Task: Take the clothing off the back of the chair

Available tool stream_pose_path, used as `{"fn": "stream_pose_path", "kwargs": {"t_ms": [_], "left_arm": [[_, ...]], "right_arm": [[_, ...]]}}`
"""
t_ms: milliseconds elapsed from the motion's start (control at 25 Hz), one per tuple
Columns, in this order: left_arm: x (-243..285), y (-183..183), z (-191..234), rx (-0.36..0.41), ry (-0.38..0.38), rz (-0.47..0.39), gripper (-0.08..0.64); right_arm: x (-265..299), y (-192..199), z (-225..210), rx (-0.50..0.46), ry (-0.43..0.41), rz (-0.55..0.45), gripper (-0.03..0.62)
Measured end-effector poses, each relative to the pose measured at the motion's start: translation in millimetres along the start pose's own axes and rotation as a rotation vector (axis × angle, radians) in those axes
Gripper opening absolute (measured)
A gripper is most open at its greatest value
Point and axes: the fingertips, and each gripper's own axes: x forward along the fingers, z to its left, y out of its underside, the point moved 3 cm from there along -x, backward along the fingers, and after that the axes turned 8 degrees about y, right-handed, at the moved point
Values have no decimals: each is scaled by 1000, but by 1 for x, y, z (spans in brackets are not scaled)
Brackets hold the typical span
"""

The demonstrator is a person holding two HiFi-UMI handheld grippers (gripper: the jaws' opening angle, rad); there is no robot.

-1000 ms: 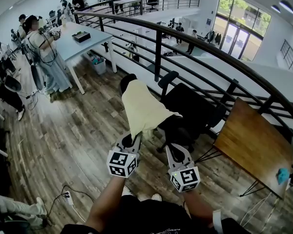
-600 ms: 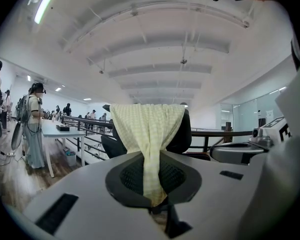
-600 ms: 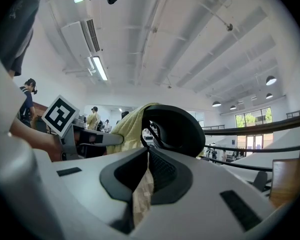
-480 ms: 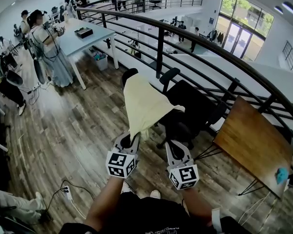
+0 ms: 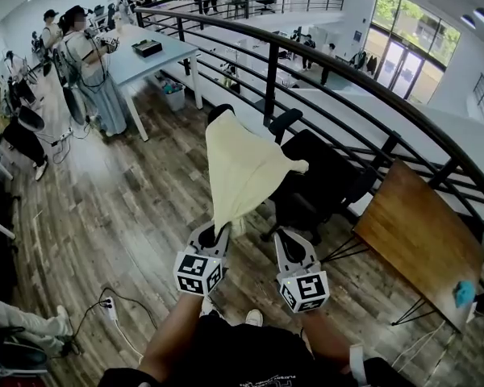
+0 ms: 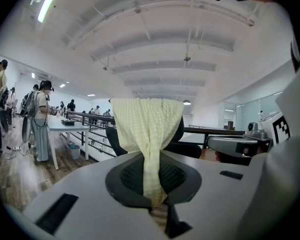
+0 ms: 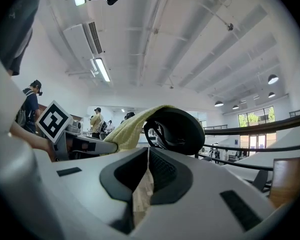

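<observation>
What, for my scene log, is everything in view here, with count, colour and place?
garment: one, pale yellow, draped over the chair's back, lower end pinched in the left tool
chair: one, black, centre, by the railing
railing: one, black, curving behind the chair
wooden table: one, brown, right
blue object: one, on the wooden table's near corner
pale table: one, light grey-blue, upper left
box: one, black, on the pale table
people: several, upper left and far back
power strip: one, white, floor lower left
floor: brown wood planks
left tool: one, grey, shut on the garment
right tool: one, grey, shut, empty
</observation>
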Motion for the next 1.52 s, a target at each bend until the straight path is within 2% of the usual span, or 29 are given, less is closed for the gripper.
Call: {"fn": "stream_pose_path", "kwargs": {"t_ms": [440,760,1040,1520], "left_arm": [[-28,10,-21,20,-52,21,40],[-51,18,-22,9,-37,30,40],[-79,10,-29,34,-6,14,40],[-129,31,-25,18,20,33,40]], "right_arm": [[-19,1,9,-14,-50,0,21],[-29,5,25,5,-18,6,21],[-46,-2,49,6,23,-6,21],[-79,0,84,-20,71,7,21]]}}
